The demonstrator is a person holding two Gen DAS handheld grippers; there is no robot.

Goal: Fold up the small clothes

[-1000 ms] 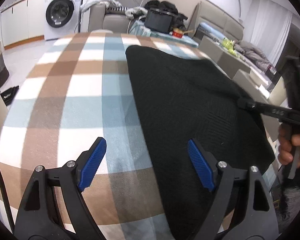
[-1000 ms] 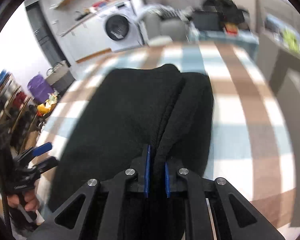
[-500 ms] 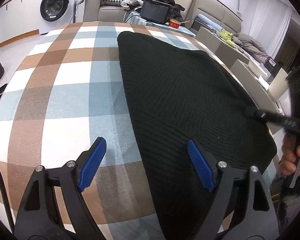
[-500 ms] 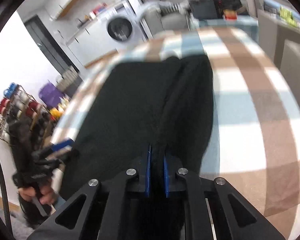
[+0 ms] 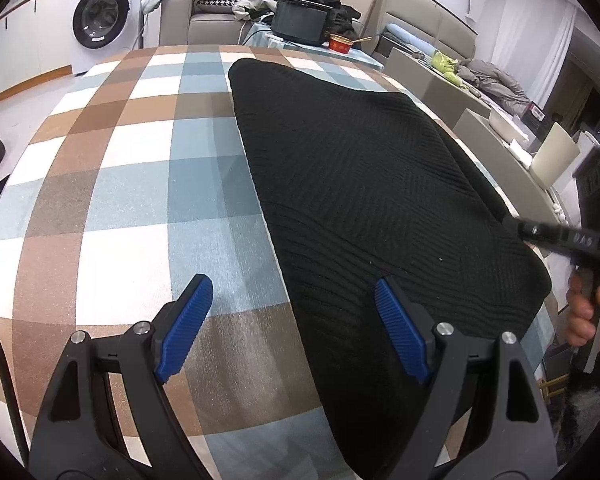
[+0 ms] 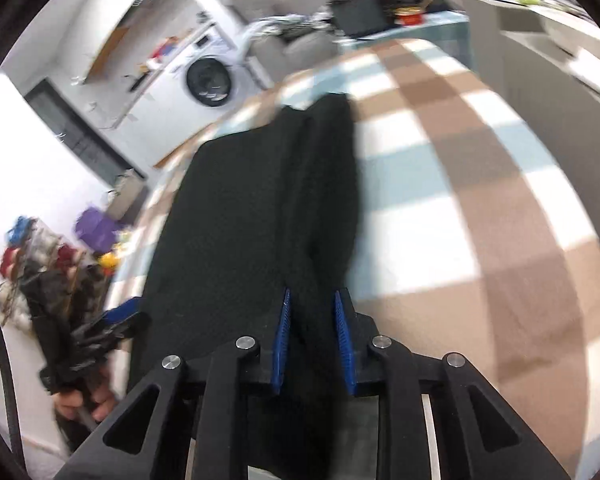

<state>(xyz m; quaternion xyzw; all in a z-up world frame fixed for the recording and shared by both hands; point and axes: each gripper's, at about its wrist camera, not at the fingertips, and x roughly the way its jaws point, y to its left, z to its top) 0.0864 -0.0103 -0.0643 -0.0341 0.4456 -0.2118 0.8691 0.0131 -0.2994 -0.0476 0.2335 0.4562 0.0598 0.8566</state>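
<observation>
Left wrist view: black knit garment point(image 5: 372, 200) lay spread on the checked tabletop point(image 5: 140, 184).

Largest was the tabletop, its brown, blue and white squares bare to the garment's left. The garment covered the right half, reaching the near edge. The left tool point(image 5: 296, 328) hovered with its blue pads wide apart, holding nothing, one pad over cloth, the other over bare check. The right tool point(image 6: 312, 340) had a fold of the garment between its slightly parted pads.
</observation>
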